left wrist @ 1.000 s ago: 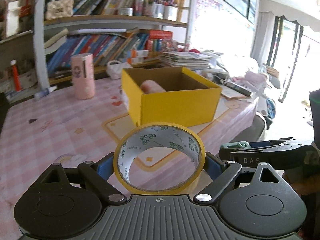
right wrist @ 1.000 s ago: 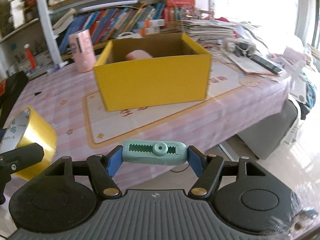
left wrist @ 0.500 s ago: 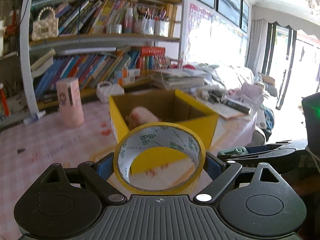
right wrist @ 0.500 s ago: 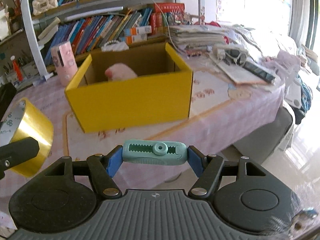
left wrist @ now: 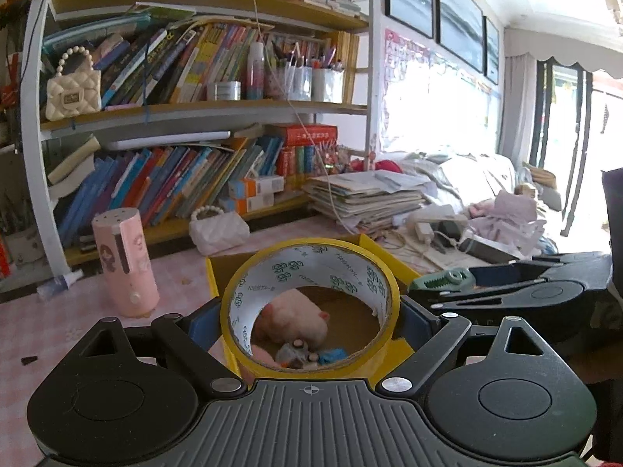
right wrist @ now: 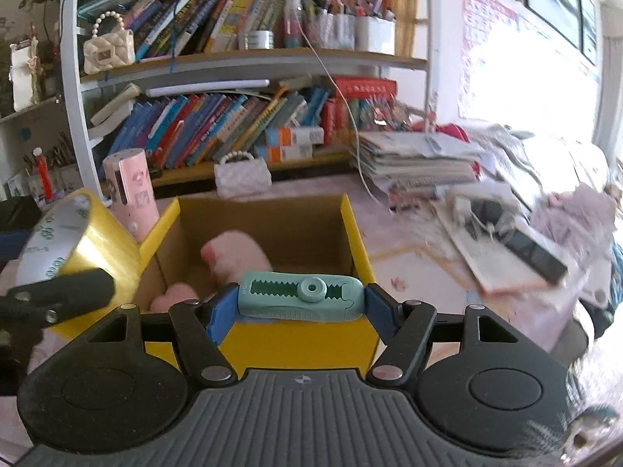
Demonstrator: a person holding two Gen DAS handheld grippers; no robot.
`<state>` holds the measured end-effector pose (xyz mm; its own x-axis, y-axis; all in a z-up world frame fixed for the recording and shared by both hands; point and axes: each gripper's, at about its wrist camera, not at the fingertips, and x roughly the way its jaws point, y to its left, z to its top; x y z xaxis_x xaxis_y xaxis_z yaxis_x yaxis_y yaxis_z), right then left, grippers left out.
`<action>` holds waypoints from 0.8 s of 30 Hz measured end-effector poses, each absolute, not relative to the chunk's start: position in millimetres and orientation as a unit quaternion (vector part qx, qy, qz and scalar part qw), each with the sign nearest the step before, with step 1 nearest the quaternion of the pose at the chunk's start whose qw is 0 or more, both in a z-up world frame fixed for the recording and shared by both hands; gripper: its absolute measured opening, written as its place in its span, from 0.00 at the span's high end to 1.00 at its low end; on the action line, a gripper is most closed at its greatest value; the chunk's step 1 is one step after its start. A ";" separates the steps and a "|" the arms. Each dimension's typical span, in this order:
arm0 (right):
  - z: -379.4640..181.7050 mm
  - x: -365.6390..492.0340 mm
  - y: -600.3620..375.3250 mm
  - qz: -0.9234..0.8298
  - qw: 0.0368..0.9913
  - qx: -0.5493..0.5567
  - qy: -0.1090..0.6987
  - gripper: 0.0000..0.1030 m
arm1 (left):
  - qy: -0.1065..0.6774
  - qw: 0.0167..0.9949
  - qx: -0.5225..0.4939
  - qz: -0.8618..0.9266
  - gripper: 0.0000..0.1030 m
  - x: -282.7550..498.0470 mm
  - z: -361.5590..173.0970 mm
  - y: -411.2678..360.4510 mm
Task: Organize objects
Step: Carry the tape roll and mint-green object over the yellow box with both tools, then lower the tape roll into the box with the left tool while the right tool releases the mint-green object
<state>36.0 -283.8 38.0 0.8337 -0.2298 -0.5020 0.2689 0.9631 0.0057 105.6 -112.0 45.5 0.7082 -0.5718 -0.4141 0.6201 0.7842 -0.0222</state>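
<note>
My left gripper [left wrist: 310, 319] is shut on a roll of yellow tape [left wrist: 389, 295] and holds it over the near left part of the open yellow box [left wrist: 212, 272]. The tape also shows in the right wrist view [right wrist: 89, 249]. My right gripper [right wrist: 300, 301] is shut on a teal correction-tape dispenser [right wrist: 300, 299] and holds it above the near wall of the yellow box [right wrist: 356, 233]. A pink plush toy [right wrist: 237, 257] and small items [left wrist: 307, 354] lie inside the box.
A pink cylinder [left wrist: 124, 260] stands left of the box on the pink tablecloth [left wrist: 50, 323]. A white beaded purse [left wrist: 218, 229] sits behind the box. A paper stack [left wrist: 362, 198] and clutter lie to the right. Bookshelves [left wrist: 187, 113] fill the back.
Both grippers have risen and moved forward with their objects. They were in front of the box and are now above its near side, looking down into it.
</note>
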 end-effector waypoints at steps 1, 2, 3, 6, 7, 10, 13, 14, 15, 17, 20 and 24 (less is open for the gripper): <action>37.6 41.8 -287.8 -0.125 0.957 0.035 0.258 0.35 | 0.207 0.923 0.061 -0.320 0.11 109.4 43.7 -116.7; 36.9 47.5 -291.3 -0.119 0.958 0.031 0.259 0.35 | 0.211 0.923 0.062 -0.317 0.11 112.8 41.9 -120.3; 35.6 53.3 -294.4 -0.112 0.958 0.026 0.262 0.35 | 0.214 0.923 0.063 -0.314 0.11 116.4 39.8 -124.0; 28.8 71.5 -303.3 -0.091 0.957 0.007 0.275 0.35 | 0.225 0.924 0.067 -0.303 0.11 127.1 34.2 -133.9; 25.9 77.2 -306.0 -0.084 0.956 0.004 0.280 0.35 | 0.228 0.924 0.067 -0.299 0.11 131.0 32.3 -137.1; 17.1 92.7 -313.3 -0.068 0.953 -0.002 0.295 0.35 | 0.238 0.926 0.065 -0.285 0.11 143.6 28.8 -143.9; 9.4 108.1 -318.9 -0.050 0.950 -0.011 0.308 0.35 | 0.240 0.929 0.061 -0.274 0.11 158.2 30.1 -149.5; 7.3 113.2 -320.3 -0.042 0.948 -0.014 0.314 0.35 | 0.241 0.930 0.060 -0.272 0.11 162.7 30.1 -151.6; 5.2 117.9 -321.1 -0.035 0.947 -0.017 0.318 0.35 | 0.245 0.929 0.059 -0.270 0.11 168.6 30.2 -153.8; 1.1 126.7 -322.3 -0.020 0.944 -0.023 0.329 0.35 | 0.256 0.929 0.061 -0.262 0.11 179.7 28.2 -159.7; -5.6 137.4 -321.9 -0.002 0.939 -0.034 0.342 0.35 | 0.276 0.924 0.060 -0.259 0.11 192.6 21.9 -167.6; -14.6 149.6 -322.6 0.016 0.930 -0.035 0.365 0.35 | 0.302 0.915 0.062 -0.260 0.11 203.5 11.0 -177.5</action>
<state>149.6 -322.6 -14.6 0.7331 0.0050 -0.6801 -0.0560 0.9970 -0.0530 203.5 -177.5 11.0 0.6823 -0.4375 -0.5857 0.5131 0.8573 -0.0427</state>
